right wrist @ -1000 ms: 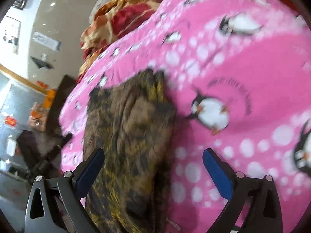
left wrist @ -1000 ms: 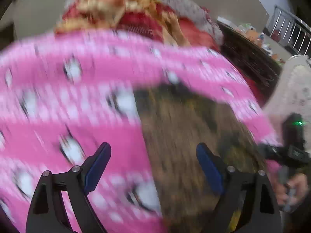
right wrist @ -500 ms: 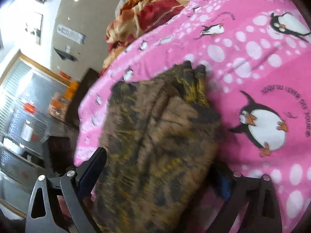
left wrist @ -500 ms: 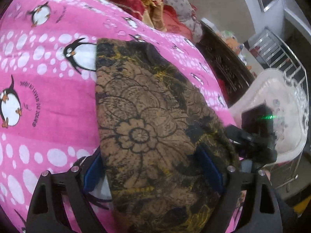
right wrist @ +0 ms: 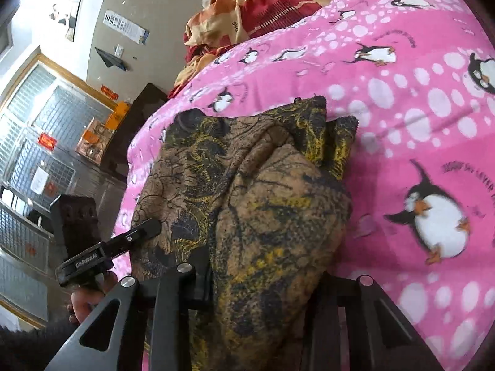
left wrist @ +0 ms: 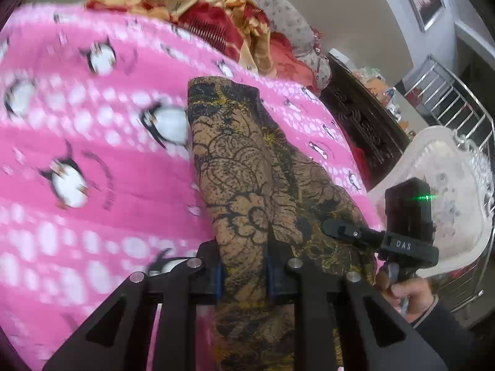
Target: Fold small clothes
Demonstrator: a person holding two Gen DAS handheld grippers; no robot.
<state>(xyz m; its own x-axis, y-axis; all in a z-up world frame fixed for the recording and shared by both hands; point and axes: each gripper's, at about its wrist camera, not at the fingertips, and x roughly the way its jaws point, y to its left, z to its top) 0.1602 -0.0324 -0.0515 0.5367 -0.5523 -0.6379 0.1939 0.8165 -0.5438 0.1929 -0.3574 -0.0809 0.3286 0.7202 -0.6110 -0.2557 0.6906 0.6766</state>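
Observation:
A brown garment with a black and yellow floral print (left wrist: 244, 167) lies lengthwise on a pink penguin blanket (left wrist: 92, 154). My left gripper (left wrist: 243, 275) is closing, and its blue pads pinch the near end of the garment's left fold. In the right wrist view the same garment (right wrist: 266, 191) is bunched up. My right gripper (right wrist: 263, 284) is closing too, with a thick bundle of the cloth squeezed between its fingers. Each view shows the other gripper's black housing (left wrist: 408, 216) (right wrist: 77, 219) at the garment's opposite side, held by a hand (left wrist: 405, 290).
A heap of red and gold cloth (left wrist: 198, 3) lies at the blanket's far end. Dark carved wooden furniture (left wrist: 362, 114), a white ornate chair (left wrist: 448, 191) and a metal railing (left wrist: 448, 99) stand to the right of the bed. Barred windows (right wrist: 34, 142) lie left.
Both grippers went from wide open around the garment's near end to closed on it. The cloth has gathered into narrower, bunched folds between the fingers.

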